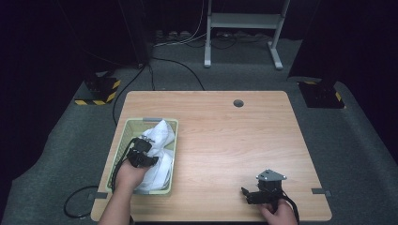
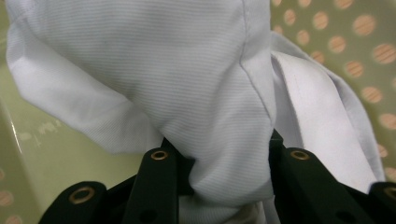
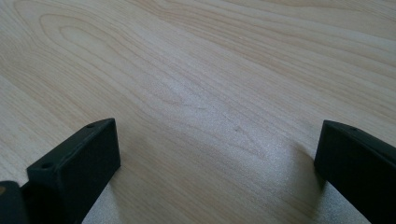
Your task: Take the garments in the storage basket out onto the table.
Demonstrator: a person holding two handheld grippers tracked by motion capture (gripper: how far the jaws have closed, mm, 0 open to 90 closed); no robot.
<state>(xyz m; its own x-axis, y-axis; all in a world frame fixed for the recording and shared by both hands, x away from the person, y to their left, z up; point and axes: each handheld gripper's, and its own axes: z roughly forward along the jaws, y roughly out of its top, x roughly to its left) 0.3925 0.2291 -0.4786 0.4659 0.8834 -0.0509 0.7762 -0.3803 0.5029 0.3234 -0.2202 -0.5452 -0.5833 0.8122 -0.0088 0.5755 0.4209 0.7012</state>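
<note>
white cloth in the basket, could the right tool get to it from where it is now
Probably yes. The right tool sits open at the table's near edge, with bare wood between it and the basket. The left tool already grips the white cloth, so it may crowd it.

No text, label, brand or number can be read in any of the views. The only sign-like markings are the yellow-and-black hazard stripes [image 1: 96, 101] on the edges of two dark floor plates, one left of the tabletop [image 1: 211, 101] and one at its right [image 1: 337, 96]; they carry no lettering.
</note>
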